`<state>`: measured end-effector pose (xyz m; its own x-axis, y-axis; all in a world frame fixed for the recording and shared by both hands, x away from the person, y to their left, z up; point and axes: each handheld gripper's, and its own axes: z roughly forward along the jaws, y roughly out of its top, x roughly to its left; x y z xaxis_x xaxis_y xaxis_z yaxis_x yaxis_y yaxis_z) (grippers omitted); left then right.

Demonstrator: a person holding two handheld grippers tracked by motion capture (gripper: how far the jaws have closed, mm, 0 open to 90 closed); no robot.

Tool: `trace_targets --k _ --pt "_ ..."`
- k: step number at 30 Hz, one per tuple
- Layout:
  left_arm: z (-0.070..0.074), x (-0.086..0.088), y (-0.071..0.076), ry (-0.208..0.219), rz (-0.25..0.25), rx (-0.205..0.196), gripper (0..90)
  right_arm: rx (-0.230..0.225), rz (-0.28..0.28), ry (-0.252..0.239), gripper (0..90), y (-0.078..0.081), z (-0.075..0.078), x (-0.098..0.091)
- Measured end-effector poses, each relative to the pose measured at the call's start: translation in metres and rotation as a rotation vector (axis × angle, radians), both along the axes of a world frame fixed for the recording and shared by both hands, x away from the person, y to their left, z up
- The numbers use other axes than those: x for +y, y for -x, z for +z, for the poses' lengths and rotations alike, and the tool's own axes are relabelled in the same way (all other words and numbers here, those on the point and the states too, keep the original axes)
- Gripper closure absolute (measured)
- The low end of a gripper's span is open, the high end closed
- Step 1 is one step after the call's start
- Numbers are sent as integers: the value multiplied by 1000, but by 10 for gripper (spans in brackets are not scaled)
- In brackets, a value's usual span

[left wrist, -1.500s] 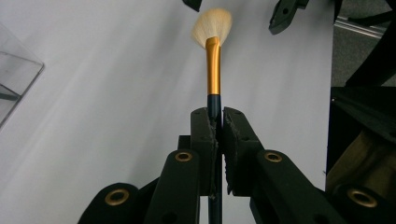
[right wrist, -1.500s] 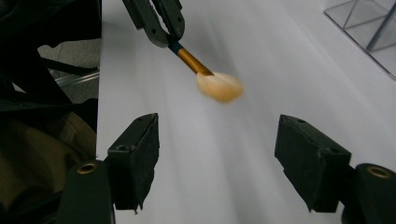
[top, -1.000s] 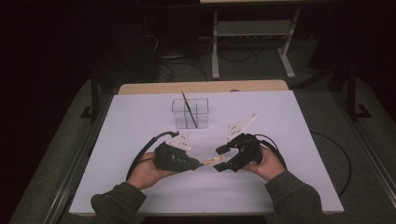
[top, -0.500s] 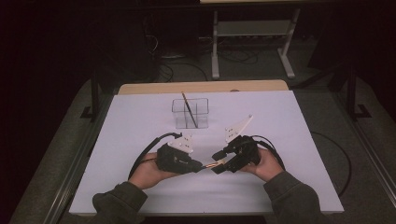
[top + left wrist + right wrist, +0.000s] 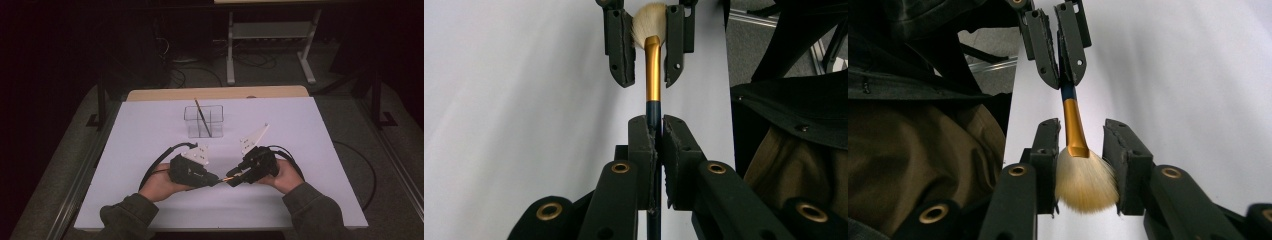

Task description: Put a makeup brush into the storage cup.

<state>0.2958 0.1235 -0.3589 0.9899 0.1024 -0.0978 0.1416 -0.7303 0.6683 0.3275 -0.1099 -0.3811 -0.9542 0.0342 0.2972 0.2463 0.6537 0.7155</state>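
A makeup brush (image 5: 652,70) with a dark blue handle, gold ferrule and pale bristles (image 5: 1083,180) hangs level between my two grippers, low over the white table (image 5: 310,150). My left gripper (image 5: 654,125) is shut on the brush's handle. My right gripper (image 5: 1081,125) faces it, and its jaws have just been closing on the bristle tuft, which now touches both pads. In the high view the left gripper (image 5: 216,180) and right gripper (image 5: 231,178) meet tip to tip near the table's front, with the brush (image 5: 223,178) between them.
A clear box (image 5: 203,121) stands at the table's middle back, with a thin dark stick (image 5: 201,116) leaning in it. Cables loop from both grippers. A metal stand (image 5: 270,45) is on the floor beyond the table.
The right gripper's jaws have drawn in from wide apart until they meet the bristles. Both hands stayed where they were, and the left grip on the handle is unchanged.
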Motion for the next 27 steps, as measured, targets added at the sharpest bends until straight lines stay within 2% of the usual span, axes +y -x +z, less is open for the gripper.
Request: trace_targets --k 4,14,21,27 --pt "0 -1 0 -7 -8 4 832 11 7 -9 680 0 0 0" --pt "-2 -7 -2 -39 -14 -4 833 12 23 -37 762 1 3 -1" --pt "-2 -11 -2 -49 -16 -13 833 -10 17 -47 806 2 5 -3" --pt "-2 -12 -3 -47 -11 -1 825 -19 14 -49 817 3 6 -4"
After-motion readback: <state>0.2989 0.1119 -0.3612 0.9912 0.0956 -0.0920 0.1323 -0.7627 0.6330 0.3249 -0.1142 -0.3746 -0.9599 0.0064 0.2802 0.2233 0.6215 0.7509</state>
